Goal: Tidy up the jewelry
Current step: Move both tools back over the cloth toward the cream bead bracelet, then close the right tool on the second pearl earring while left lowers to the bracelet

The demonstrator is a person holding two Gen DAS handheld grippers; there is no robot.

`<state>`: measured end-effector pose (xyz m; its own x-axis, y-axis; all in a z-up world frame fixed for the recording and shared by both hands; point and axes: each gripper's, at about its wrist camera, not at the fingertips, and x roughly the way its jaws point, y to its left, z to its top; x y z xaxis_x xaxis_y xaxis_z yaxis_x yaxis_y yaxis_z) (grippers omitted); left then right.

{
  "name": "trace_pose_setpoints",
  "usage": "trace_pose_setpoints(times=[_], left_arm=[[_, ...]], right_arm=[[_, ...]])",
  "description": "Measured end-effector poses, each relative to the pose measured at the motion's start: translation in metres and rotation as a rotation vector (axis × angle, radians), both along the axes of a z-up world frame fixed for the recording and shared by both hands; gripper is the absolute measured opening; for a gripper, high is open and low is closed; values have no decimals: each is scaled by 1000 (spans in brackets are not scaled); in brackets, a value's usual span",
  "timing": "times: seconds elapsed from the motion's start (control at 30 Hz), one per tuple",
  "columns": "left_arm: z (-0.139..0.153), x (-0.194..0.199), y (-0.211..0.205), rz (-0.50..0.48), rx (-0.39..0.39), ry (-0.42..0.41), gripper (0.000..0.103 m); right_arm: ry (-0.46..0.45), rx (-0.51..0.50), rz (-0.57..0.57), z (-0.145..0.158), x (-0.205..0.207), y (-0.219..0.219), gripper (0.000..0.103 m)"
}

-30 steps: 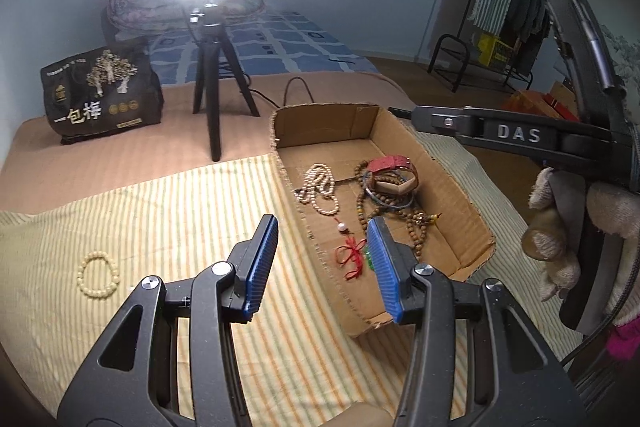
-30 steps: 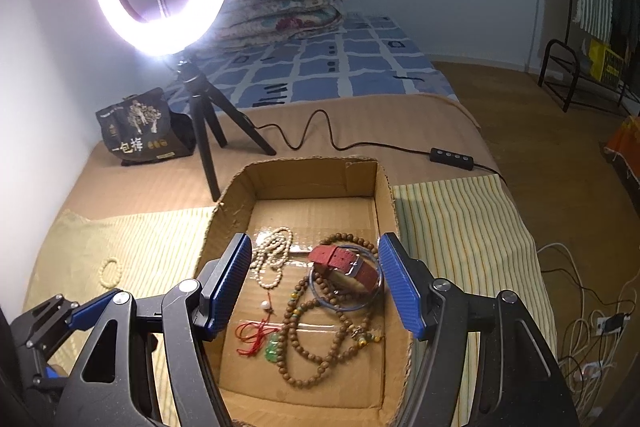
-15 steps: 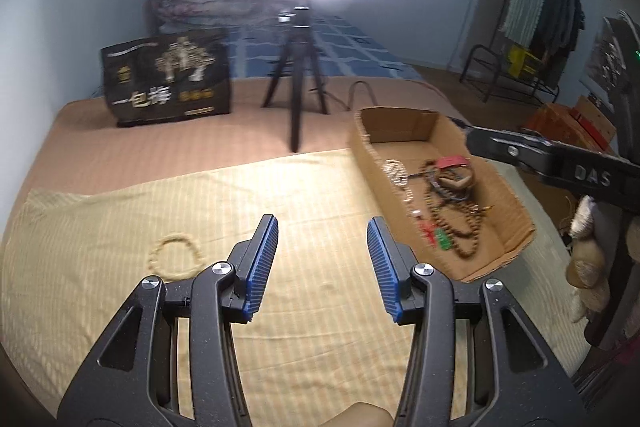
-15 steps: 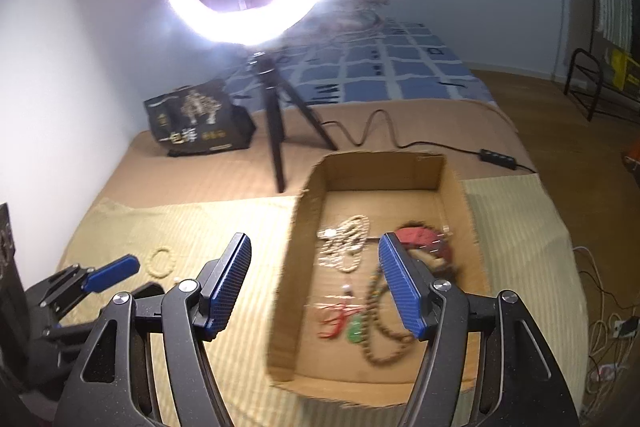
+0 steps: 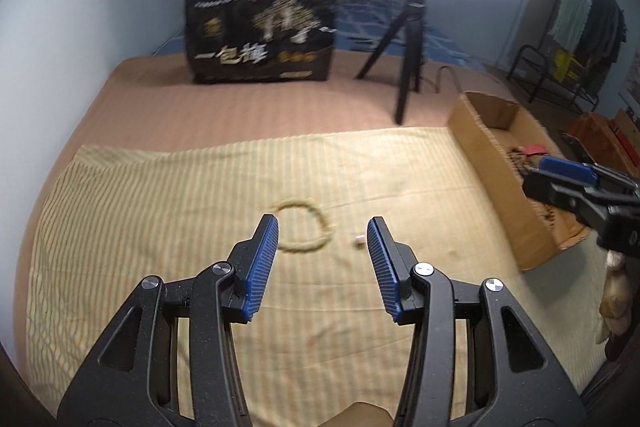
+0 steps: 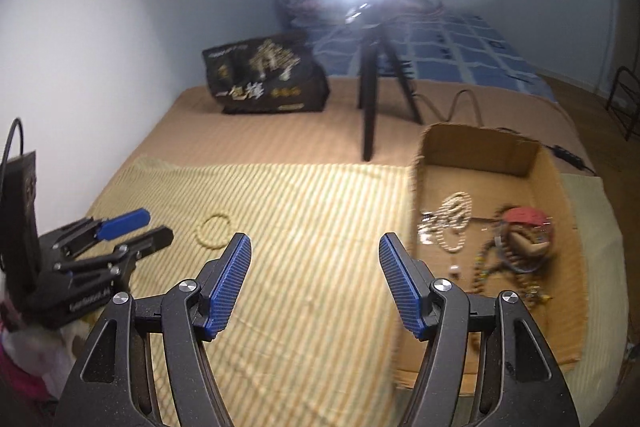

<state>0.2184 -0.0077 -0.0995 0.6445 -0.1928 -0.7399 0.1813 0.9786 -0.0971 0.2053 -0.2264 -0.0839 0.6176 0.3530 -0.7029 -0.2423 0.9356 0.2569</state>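
Lying on striped cloth, pale bead bracelet (image 5: 301,227) just ahead of left gripper (image 5: 322,231), jaws parted, empty.

We see a wide bare stretch of striped cloth (image 5: 168,227) on the bed, open to any approach from the near edge. On it lie only a pale bead bracelet (image 5: 304,227) and, just beside it, a small white bead (image 5: 357,238). To the right the cardboard box (image 6: 416,195) raises a wall along the cloth's edge. Behind the cloth stand the tripod (image 6: 370,99) of the ring light and a black bag (image 5: 260,39), closing the far side, with the wall on the left.
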Motion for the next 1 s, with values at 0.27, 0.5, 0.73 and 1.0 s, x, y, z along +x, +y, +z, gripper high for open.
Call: trace_pose_setpoints(times=[0.27,0.5,0.73,1.0], left_arm=[[-22,20,28,30,-8,56,47],[-46,35,31,2,-2,110,47],[-63,51,32,-1,-20,152,34],[-74,62,31,-11,-32,169,31]], right_arm=[[34,-32,80,-27,7,43,66],[63,-59,127,-55,14,74,65],[73,-100,175,-70,24,93,49],[83,-119,194,-85,32,107,40]])
